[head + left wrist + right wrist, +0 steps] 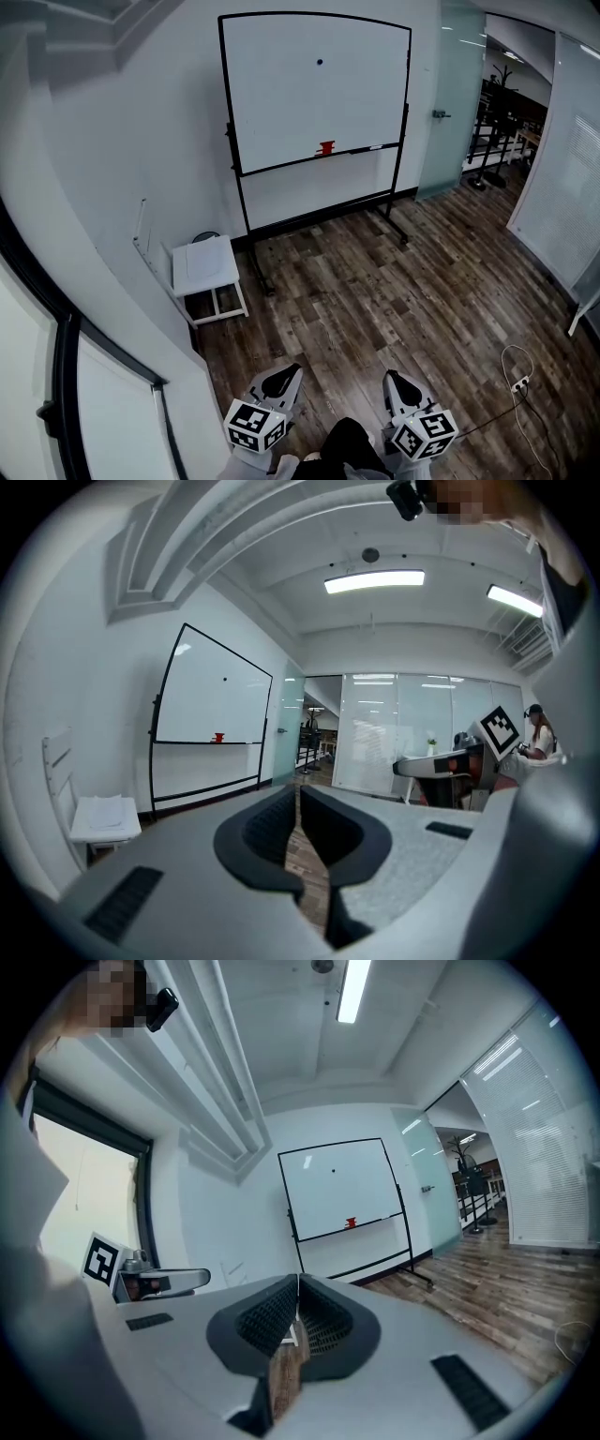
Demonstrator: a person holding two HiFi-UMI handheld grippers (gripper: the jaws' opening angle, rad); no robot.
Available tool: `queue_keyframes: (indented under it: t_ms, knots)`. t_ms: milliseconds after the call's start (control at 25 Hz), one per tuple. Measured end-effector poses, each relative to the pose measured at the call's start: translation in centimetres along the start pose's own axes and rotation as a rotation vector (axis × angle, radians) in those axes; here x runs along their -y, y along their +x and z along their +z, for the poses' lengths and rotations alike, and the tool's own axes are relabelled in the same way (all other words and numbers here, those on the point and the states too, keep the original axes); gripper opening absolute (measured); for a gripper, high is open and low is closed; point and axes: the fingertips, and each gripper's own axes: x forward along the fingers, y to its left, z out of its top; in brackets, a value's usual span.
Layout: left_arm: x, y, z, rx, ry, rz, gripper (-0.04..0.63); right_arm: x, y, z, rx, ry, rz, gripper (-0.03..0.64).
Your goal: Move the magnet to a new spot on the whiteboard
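Observation:
A small black magnet (320,62) sticks high on the wheeled whiteboard (281,103) across the room. It also shows as a dot in the left gripper view, magnet (225,679), and in the right gripper view, magnet (333,1171). A red object (326,147) rests on the board's tray. My left gripper (292,371) and right gripper (390,376) hover side by side at the bottom of the head view, far from the board. Both point toward it. The left gripper (297,794) has its jaws shut on nothing. The right gripper (298,1283) is likewise shut and empty.
A small white side table (208,272) stands by the left wall, short of the board. A glass door (459,94) is to the board's right. A cable with a power strip (517,382) lies on the wood floor at right. A seated person (540,733) shows in the left gripper view.

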Motion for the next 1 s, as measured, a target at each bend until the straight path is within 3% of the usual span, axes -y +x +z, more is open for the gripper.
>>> queue_keyframes:
  t_ms: [440, 1000]
  knots:
    - [-3.7, 3.2, 0.1, -0.006, -0.025, 0.032, 0.177, 1.1, 4.6, 0.1, -0.022, 0.006, 0.023, 0.029]
    - [-11.5, 12.5, 2.7, 0.023, -0.064, 0.088, 0.209, 6.5, 16.0, 3.1, -0.034, 0.026, 0.098, 0.029]
